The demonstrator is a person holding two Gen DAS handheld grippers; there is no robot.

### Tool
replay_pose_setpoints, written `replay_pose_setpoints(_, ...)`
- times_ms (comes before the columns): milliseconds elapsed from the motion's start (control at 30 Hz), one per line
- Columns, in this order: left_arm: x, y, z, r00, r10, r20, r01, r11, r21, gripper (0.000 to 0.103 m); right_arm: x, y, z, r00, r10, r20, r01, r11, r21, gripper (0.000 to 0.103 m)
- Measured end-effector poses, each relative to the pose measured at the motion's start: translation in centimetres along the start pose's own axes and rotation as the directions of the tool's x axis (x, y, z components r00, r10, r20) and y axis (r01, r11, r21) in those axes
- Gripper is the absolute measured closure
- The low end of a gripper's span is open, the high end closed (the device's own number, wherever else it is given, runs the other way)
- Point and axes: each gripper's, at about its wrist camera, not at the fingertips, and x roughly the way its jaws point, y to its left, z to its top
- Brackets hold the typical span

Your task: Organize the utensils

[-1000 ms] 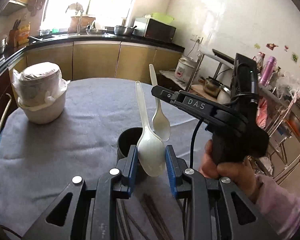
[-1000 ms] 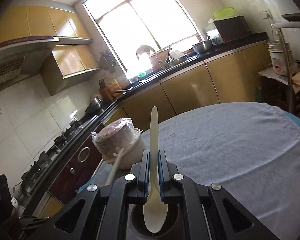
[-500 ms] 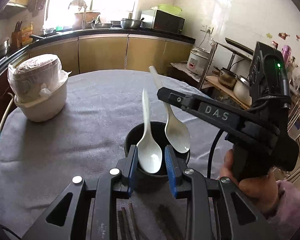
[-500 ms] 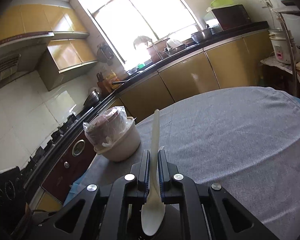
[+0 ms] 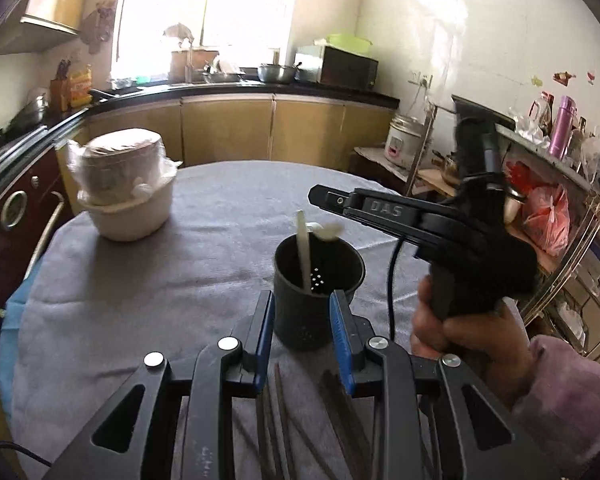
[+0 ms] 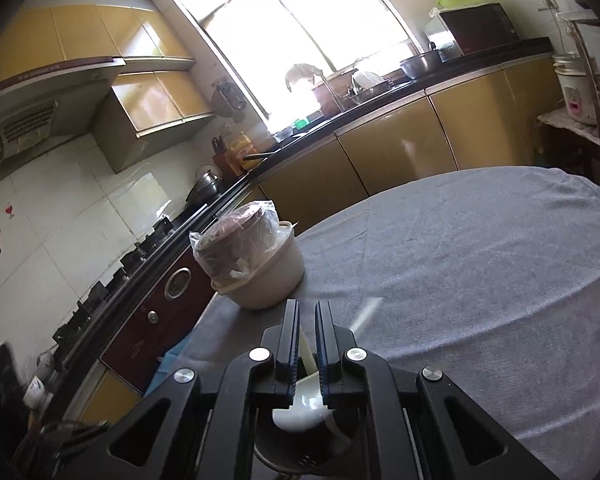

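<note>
Dark chopsticks (image 5: 284,412) on grey tablecloth (image 5: 140,280), left gripper (image 5: 302,334) jaws open and empty, black utensil cup (image 5: 314,280) holding white spoons (image 5: 304,248), right gripper (image 6: 307,330) above it, jaws parted, wrapped pot (image 5: 124,184) beyond.

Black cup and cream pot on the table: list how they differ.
The black cup is dark and narrow; the cream pot is pale and wide. The cup is open, a spoon standing inside; the pot carries a plastic-wrapped container. Both stand upright on the grey cloth.
</note>
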Motion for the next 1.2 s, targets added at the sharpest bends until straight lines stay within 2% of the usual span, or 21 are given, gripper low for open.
replay_pose_setpoints(133, -2.0, 0.4, -1.2, 1.0, 0.005, 0.001, -0.005, 0.999, -0.036, 0.074, -0.6, 0.2, -0.5, 1.0, 0.011, -0.012, -0.011, 1.0, 0.01, 0.094)
replay_pose_setpoints(267, -2.9, 0.3, -2.3, 1.0, 0.011, -0.007, -0.012, 0.999, -0.042, 0.074, -2.9, -1.3, -0.5, 1.0, 0.021, 0.015, -0.022, 0.996, 0.086, 0.092)
replay_pose_setpoints(367, -3.4, 0.2, -3.2, 1.0, 0.003, -0.019, -0.004, 0.998, -0.057, 0.074, -3.9, -3.4, 0.1, 1.0, -0.002, 0.005, 0.002, 0.988, 0.155, 0.091)
replay_pose_setpoints(433, -3.8, -0.1, -3.8, 1.0, 0.003, -0.025, -0.005, 0.999, -0.053, 0.074, -4.0, -4.9, 0.6, 0.999, -0.026, -0.029, 0.031, 0.98, 0.198, 0.082)
replay_pose_setpoints(500, -4.2, -0.2, -4.2, 1.0, 0.003, -0.028, -0.004, 0.999, -0.049, 0.073, -3.4, -6.6, 1.1, 0.996, -0.012, -0.09, 0.037, 0.962, 0.272, 0.059)
replay_pose_setpoints(567, -4.6, -0.2, -4.6, 1.0, 0.01, -0.027, -0.011, 0.999, -0.05, 0.069, -2.8, -8.1, 1.5, 0.993, 0.033, -0.113, 0.007, 0.942, 0.337, 0.051)
replay_pose_setpoints(633, -5.0, 0.0, -5.1, 0.999, 0.01, -0.033, -0.012, 0.998, -0.061, 0.063, -1.6, -8.7, 1.8, 0.984, 0.003, -0.176, 0.055, 0.945, 0.322, 0.051)
replay_pose_setpoints(667, -5.1, 0.2, -5.4, 0.999, 0.015, -0.036, -0.018, 0.998, -0.065, 0.063, -0.3, -9.0, 1.9, 0.967, -0.031, -0.254, 0.106, 0.952, 0.288, 0.054)
replay_pose_setpoints(700, -5.1, 0.2, -5.5, 0.999, 0.018, -0.039, -0.021, 0.998, -0.066, 0.063, 0.6, -9.4, 1.7, 0.95, -0.047, -0.307, 0.135, 0.952, 0.273, 0.068)
replay_pose_setpoints(733, -5.0, 0.3, -5.7, 0.999, 0.021, -0.047, -0.024, 0.997, -0.069, 0.063, 1.5, -9.9, 1.4, 0.938, -0.045, -0.345, 0.149, 0.947, 0.283, 0.074)
replay_pose_setpoints(833, -4.6, 0.5, -6.1, 0.997, 0.029, -0.072, -0.035, 0.996, -0.081, 0.063, 3.8, -11.7, 0.1, 0.905, 0.029, -0.425, 0.161, 0.901, 0.404, 0.074)
replay_pose_setpoints(900, -4.5, 0.5, -6.2, 0.996, 0.031, -0.078, -0.038, 0.996, -0.083, 0.062, 5.2, -12.3, -0.8, 0.883, 0.012, -0.469, 0.219, 0.874, 0.434, 0.076)
replay_pose_setpoints(967, -4.7, 0.5, -6.3, 0.997, 0.033, -0.075, -0.039, 0.996, -0.084, 0.062, 6.3, -12.7, -1.5, 0.869, 0.035, -0.493, 0.234, 0.849, 0.474, 0.076)
replay_pose_setpoints(1033, -4.9, 0.6, -6.2, 0.997, 0.034, -0.07, -0.04, 0.996, -0.086, 0.062, 7.0, -13.3, -2.2, 0.863, 0.054, -0.502, 0.251, 0.817, 0.52, 0.076)
replay_pose_setpoints(1100, -4.8, 0.6, -6.1, 0.997, 0.035, -0.072, -0.041, 0.995, -0.091, 0.062, 7.5, -13.6, -2.2, 0.877, 0.069, -0.475, 0.245, 0.787, 0.566, 0.076)
replay_pose_setpoints(1200, -4.9, 0.6, -6.1, 0.997, 0.037, -0.072, -0.043, 0.995, -0.091, 0.062, 8.3, -13.7, -1.6, 0.889, 0.042, -0.455, 0.263, 0.767, 0.586, 0.076)
